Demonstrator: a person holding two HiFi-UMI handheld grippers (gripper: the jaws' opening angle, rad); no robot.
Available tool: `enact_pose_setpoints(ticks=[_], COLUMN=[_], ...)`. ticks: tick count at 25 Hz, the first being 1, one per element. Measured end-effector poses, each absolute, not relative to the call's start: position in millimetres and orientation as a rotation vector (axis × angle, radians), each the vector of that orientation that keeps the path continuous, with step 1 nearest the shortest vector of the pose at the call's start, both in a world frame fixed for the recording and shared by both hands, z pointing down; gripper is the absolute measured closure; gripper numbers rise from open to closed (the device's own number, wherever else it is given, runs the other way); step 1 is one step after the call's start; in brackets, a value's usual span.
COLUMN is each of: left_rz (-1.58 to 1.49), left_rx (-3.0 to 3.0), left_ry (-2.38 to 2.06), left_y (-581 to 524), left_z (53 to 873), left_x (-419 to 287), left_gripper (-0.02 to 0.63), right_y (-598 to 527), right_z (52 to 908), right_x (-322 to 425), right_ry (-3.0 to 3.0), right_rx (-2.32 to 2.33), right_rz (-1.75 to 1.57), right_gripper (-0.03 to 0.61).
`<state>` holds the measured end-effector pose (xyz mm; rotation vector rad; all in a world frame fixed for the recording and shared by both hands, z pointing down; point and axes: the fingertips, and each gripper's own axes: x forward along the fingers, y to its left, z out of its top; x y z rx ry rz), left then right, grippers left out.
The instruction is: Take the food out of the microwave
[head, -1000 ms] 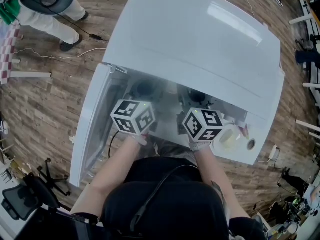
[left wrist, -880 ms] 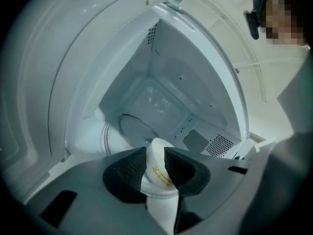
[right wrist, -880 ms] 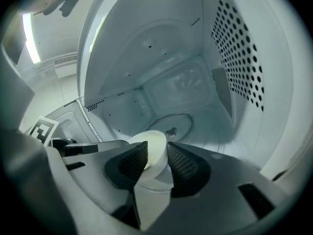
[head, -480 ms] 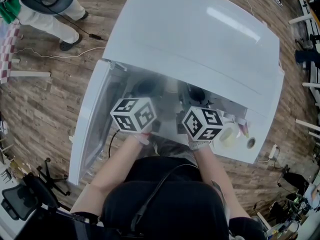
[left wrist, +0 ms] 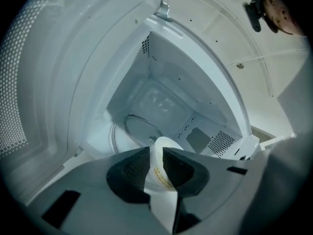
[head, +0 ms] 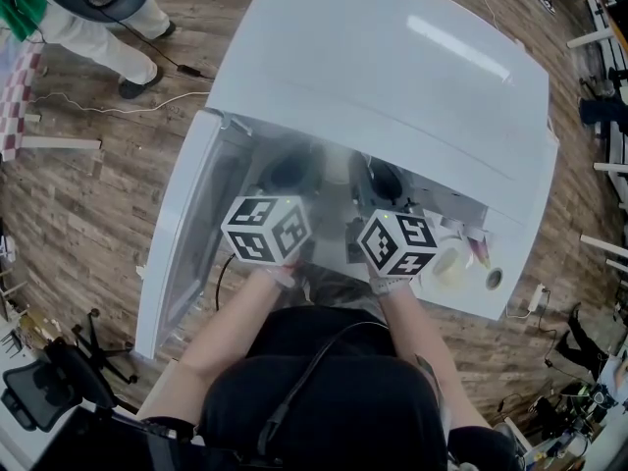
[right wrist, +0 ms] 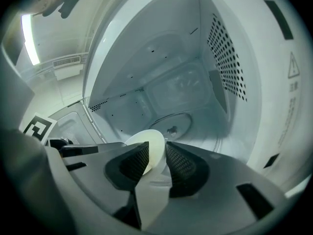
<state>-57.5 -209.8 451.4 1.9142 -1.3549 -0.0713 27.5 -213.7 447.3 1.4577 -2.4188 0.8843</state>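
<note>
At the upper left of the head view a person in pale trousers (head: 108, 47) stands on the brown wood-plank floor (head: 78, 194), with a thin white cable (head: 98, 107) lying just below their feet. Right of that, the boxy white microwave (head: 392, 77) fills the middle of the frame, and its windowed door (head: 182, 234) hangs swung open along its left side. The left gripper (left wrist: 156, 155) reaches toward the open mouth, its black-and-white marker cube (head: 265, 229) sitting left of centre in the head view. In the left gripper view its dark ribbed pads (left wrist: 134, 166) are pinching the edge of a thin-walled white round dish (left wrist: 157, 176) that carries a line of small yellow print. The dish sits at the front of the cavity, nearer the camera than the clear glass turntable (left wrist: 146, 129) on the cavity floor. What the dish holds cannot be made out from any view. Just right of centre in the head view is the second marker cube (head: 397, 243), on the right gripper (right wrist: 157, 151). Its jaws have just been closing, and the right gripper view shows the dish's rounded rim between them with both pads against it. The perforated right-hand wall (right wrist: 227, 58) of the cavity stands beyond those jaws. At the far right of the microwave's front, a cream round dial (head: 451, 266) and a smaller grey knob (head: 494, 280) sit side by side.
</note>
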Motion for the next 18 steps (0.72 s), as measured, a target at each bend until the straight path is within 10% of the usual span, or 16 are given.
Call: enact_pose_setpoints(ticks=[18], left_rz=[-0.138], left_rx=[1.876], left_ry=[-1.346], left_y=[-195.2], left_z=[448.7], left_x=[-59.9], left_gripper=[0.531], right_y=[-208.7], right_z=[436.4], right_x=[27.5], right_ry=[-2.453], right_rx=[1.438], right_rz=[0.756], right_gripper=[0.492])
